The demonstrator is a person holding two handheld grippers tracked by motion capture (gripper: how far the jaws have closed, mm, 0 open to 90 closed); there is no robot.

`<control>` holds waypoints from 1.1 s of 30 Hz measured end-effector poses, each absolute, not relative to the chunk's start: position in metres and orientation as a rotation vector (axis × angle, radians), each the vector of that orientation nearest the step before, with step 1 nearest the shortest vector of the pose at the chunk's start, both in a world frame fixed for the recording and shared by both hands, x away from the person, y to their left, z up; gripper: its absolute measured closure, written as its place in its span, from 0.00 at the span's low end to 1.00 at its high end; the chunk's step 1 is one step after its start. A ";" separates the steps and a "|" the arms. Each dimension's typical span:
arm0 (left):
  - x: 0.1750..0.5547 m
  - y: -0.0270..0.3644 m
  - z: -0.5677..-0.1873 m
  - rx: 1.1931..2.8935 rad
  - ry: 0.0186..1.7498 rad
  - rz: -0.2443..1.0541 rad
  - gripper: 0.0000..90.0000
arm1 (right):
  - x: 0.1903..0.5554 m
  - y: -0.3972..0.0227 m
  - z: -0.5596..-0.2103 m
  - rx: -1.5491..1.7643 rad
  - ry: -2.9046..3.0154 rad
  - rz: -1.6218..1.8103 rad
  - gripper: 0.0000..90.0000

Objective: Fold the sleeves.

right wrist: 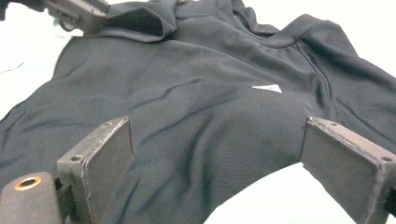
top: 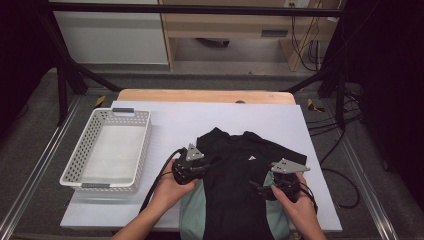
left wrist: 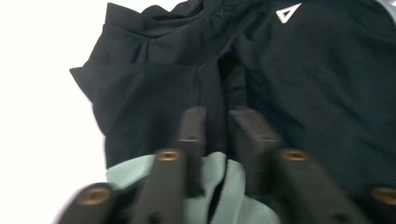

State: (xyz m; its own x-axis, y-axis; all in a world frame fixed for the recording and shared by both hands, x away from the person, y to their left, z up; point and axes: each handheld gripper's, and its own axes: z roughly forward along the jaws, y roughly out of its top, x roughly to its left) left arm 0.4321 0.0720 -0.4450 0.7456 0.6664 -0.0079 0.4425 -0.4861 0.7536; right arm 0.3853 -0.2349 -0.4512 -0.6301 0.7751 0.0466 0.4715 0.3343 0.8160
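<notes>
A black shirt (top: pixel 235 170) with pale green side panels (top: pixel 192 210) lies face up on the white board (top: pixel 175 120), a small white triangle logo (top: pixel 251 158) on its chest. My left gripper (top: pixel 202 169) is at the shirt's left sleeve seam. In the left gripper view its jaws (left wrist: pixel 217 128) stand close together with a ridge of black fabric (left wrist: pixel 317 84) pinched between them, green cloth (left wrist: pixel 219 196) just below. My right gripper (top: pixel 267 184) hovers at the shirt's right side. Its jaws (right wrist: pixel 224 154) are spread wide, with the black fabric (right wrist: pixel 187 93) lying under and between them.
A white perforated basket (top: pixel 107 150) stands empty on the left part of the board. A wooden table edge (top: pixel 205 95) runs behind the board. Black frame posts and cables (top: pixel 340 100) stand at the far sides. The left gripper (right wrist: pixel 74 14) shows at the top left of the right gripper view.
</notes>
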 end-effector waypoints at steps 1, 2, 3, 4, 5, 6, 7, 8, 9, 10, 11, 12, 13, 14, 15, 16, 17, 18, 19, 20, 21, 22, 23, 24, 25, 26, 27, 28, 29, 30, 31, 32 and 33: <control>0.429 0.070 -0.447 2.169 0.805 0.393 0.66 | 0.385 -0.235 -0.451 1.103 2.253 1.200 0.11; 0.428 0.069 -0.448 2.178 0.788 0.413 0.63 | 0.386 -0.235 -0.451 1.098 2.255 1.198 0.11; 0.426 0.067 -0.449 2.189 0.771 0.436 0.61 | 0.385 -0.235 -0.451 1.100 2.255 1.197 0.11; 0.424 0.066 -0.450 2.194 0.764 0.460 0.61 | 0.385 -0.234 -0.451 1.103 2.255 1.196 0.11; 0.424 0.065 -0.450 2.193 0.765 0.467 0.63 | 0.385 -0.235 -0.451 1.102 2.254 1.195 0.11; 0.424 0.065 -0.450 2.191 0.771 0.467 0.65 | 0.385 -0.235 -0.451 1.102 2.253 1.195 0.11; 0.425 0.065 -0.450 2.186 0.775 0.467 0.68 | 0.385 -0.235 -0.451 1.101 2.252 1.195 0.11; 0.426 0.066 -0.450 2.182 0.780 0.462 0.73 | 0.384 -0.235 -0.451 1.100 2.254 1.192 0.11; 0.428 0.066 -0.449 2.182 0.785 0.454 0.75 | 0.384 -0.235 -0.451 1.100 2.255 1.192 0.11; 0.429 0.066 -0.449 2.184 0.787 0.449 0.78 | 0.384 -0.234 -0.451 1.099 2.255 1.192 0.11; 0.431 0.065 -0.449 2.185 0.796 0.441 0.81 | 0.384 -0.234 -0.452 1.099 2.256 1.191 0.11; 0.436 0.064 -0.448 2.185 0.820 0.418 0.83 | 0.384 -0.234 -0.452 1.097 2.258 1.187 0.11; 0.440 0.063 -0.447 2.176 0.847 0.397 0.85 | 0.385 -0.234 -0.453 1.092 2.267 1.177 0.11; 0.444 0.060 -0.445 2.172 0.871 0.377 0.86 | 0.385 -0.233 -0.453 1.093 2.270 1.174 0.11; 0.448 0.057 -0.445 2.184 0.878 0.380 0.88 | 0.385 -0.233 -0.454 1.096 2.274 1.169 0.11; 0.452 0.054 -0.446 2.200 0.873 0.395 0.90 | 0.386 -0.232 -0.454 1.090 2.276 1.169 0.11; 0.455 0.051 -0.447 2.204 0.879 0.401 0.91 | 0.385 -0.232 -0.454 1.088 2.280 1.170 0.11; 0.457 0.051 -0.448 2.191 0.889 0.388 0.93 | 0.385 -0.232 -0.454 1.082 2.280 1.170 0.11; 0.458 0.051 -0.448 2.183 0.895 0.387 0.94 | 0.384 -0.232 -0.453 1.079 2.280 1.171 0.11; 0.460 0.051 -0.447 2.169 0.908 0.396 0.96 | 0.383 -0.232 -0.453 1.080 2.276 1.176 0.11; 0.461 0.051 -0.447 2.157 0.916 0.396 0.96 | 0.382 -0.232 -0.452 1.079 2.274 1.187 0.11; 0.463 0.051 -0.446 2.136 0.927 0.394 0.96 | 0.382 -0.233 -0.452 1.081 2.272 1.197 0.11; 0.464 0.051 -0.445 2.122 0.938 0.404 0.97 | 0.382 -0.233 -0.451 1.085 2.269 1.211 0.11; 0.466 0.050 -0.444 2.106 0.944 0.411 0.97 | 0.382 -0.233 -0.450 1.083 2.267 1.219 0.11; 0.468 0.050 -0.443 2.092 0.950 0.417 0.97 | 0.383 -0.233 -0.450 1.083 2.261 1.223 0.11; 0.470 0.048 -0.443 2.079 0.958 0.420 0.97 | 0.383 -0.233 -0.449 1.088 2.259 1.227 0.11; 0.471 0.047 -0.443 2.073 0.965 0.429 0.97 | 0.383 -0.233 -0.449 1.087 2.258 1.232 0.11; 0.471 0.046 -0.445 2.066 0.975 0.432 0.97 | 0.383 -0.234 -0.449 1.086 2.258 1.232 0.11; 0.470 0.044 -0.447 2.065 0.979 0.429 0.97 | 0.382 -0.234 -0.449 1.086 2.258 1.227 0.11; 0.468 0.042 -0.450 2.076 0.971 0.423 0.97 | 0.382 -0.234 -0.450 1.083 2.258 1.220 0.11; 0.467 0.040 -0.454 2.097 0.967 0.413 0.97 | 0.381 -0.235 -0.450 1.085 2.256 1.218 0.11; 0.466 0.038 -0.457 2.113 0.963 0.404 0.97 | 0.381 -0.236 -0.450 1.092 2.254 1.215 0.11; 0.465 0.038 -0.459 2.126 0.955 0.396 0.97 | 0.382 -0.236 -0.450 1.097 2.251 1.215 0.11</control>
State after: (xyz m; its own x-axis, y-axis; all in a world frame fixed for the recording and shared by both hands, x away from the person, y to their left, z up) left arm 0.4647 0.0377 -0.4593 0.6725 0.7396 -0.0256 0.5047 -0.4330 0.7469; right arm 0.3818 -0.2365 -0.4497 -0.6359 0.7701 0.0496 0.4641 0.3303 0.8219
